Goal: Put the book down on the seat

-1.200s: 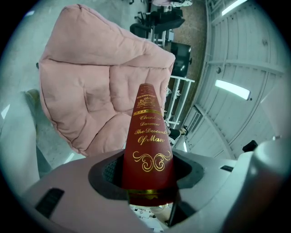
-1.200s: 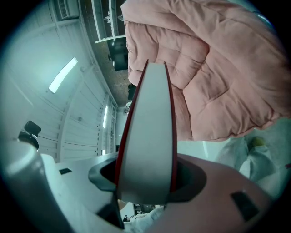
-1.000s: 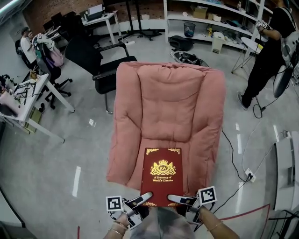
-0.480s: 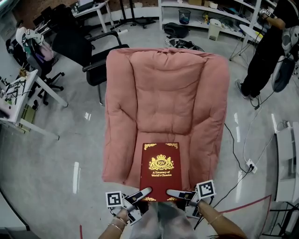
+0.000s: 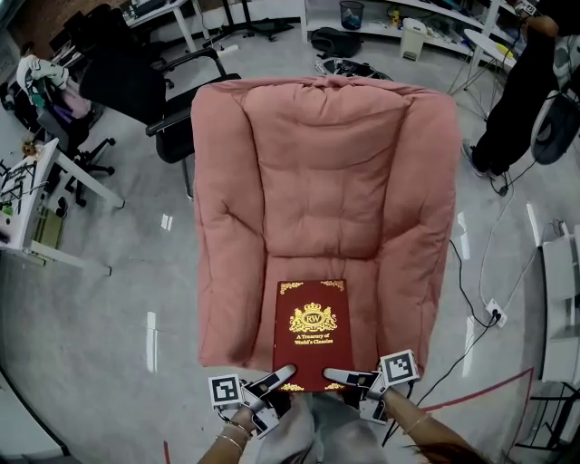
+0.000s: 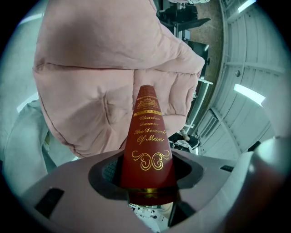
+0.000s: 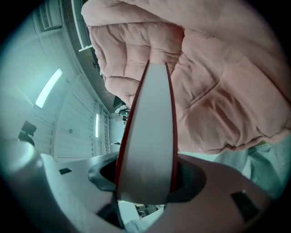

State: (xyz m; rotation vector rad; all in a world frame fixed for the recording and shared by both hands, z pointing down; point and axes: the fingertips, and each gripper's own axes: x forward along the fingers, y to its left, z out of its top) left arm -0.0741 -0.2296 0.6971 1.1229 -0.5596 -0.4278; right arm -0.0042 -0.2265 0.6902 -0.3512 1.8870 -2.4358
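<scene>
A dark red book (image 5: 313, 331) with gold print is held flat over the front of the pink armchair's seat (image 5: 362, 299). My left gripper (image 5: 281, 375) is shut on its near left corner; in the left gripper view the gilt spine (image 6: 148, 145) runs out between the jaws. My right gripper (image 5: 333, 373) is shut on the near right corner; in the right gripper view the white page edge (image 7: 148, 145) fills the gap between the jaws. I cannot tell whether the book touches the cushion. The padded backrest (image 5: 317, 172) rises behind it.
A black office chair (image 5: 172, 109) stands left of the armchair, with desks (image 5: 36, 181) further left. A person in black (image 5: 526, 91) stands at the far right, with shelves (image 5: 408, 18) behind. Cables and a power strip (image 5: 494, 313) lie on the floor at right.
The armchair has come nearer and sits larger and more centred in the head view. The book stays gripped at both near corners, over the front of the seat.
</scene>
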